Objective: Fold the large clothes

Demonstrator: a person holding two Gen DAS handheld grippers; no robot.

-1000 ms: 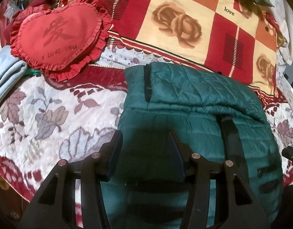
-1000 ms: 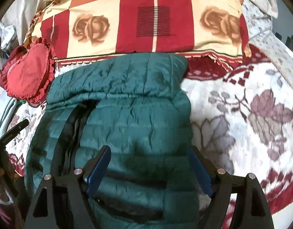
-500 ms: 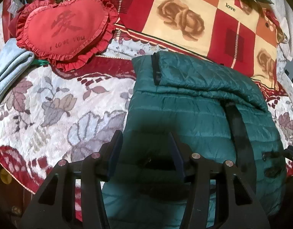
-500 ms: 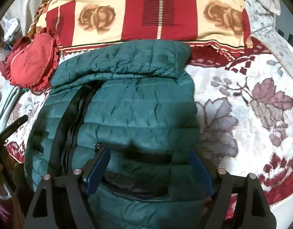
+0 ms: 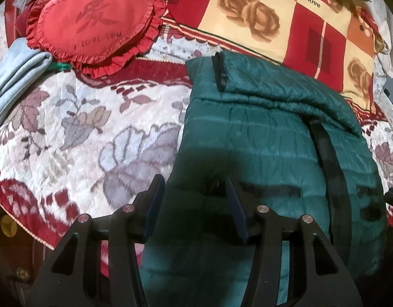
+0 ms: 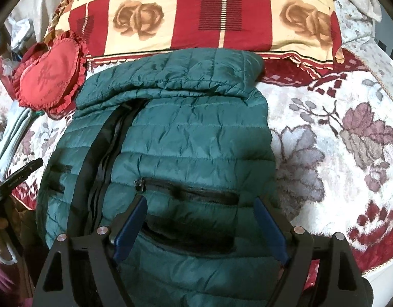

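Observation:
A dark green quilted puffer jacket point(image 5: 268, 138) lies on the bed, front up, with a black zipper down its middle and its sleeves folded across the top. It also shows in the right wrist view point(image 6: 194, 133). My left gripper point(image 5: 195, 186) is open over the jacket's lower left part, near its left edge. My right gripper point(image 6: 200, 206) is open wide over the lower right part, beside a black pocket zipper point(image 6: 186, 192). Neither holds cloth. The jacket's hem is hidden under the grippers.
A floral white and red bedspread point(image 5: 76, 138) covers the bed. A red heart cushion point(image 5: 94, 25) and folded grey cloth point(image 5: 14, 76) lie at the far left. A checked rose-print pillow point(image 6: 211, 15) lies behind the jacket. The bed's edge point(image 6: 375, 268) is near right.
Both grippers have drawn back toward the near edge of the bed, so more of the jacket's lower half and its pocket zippers show. Both stay open.

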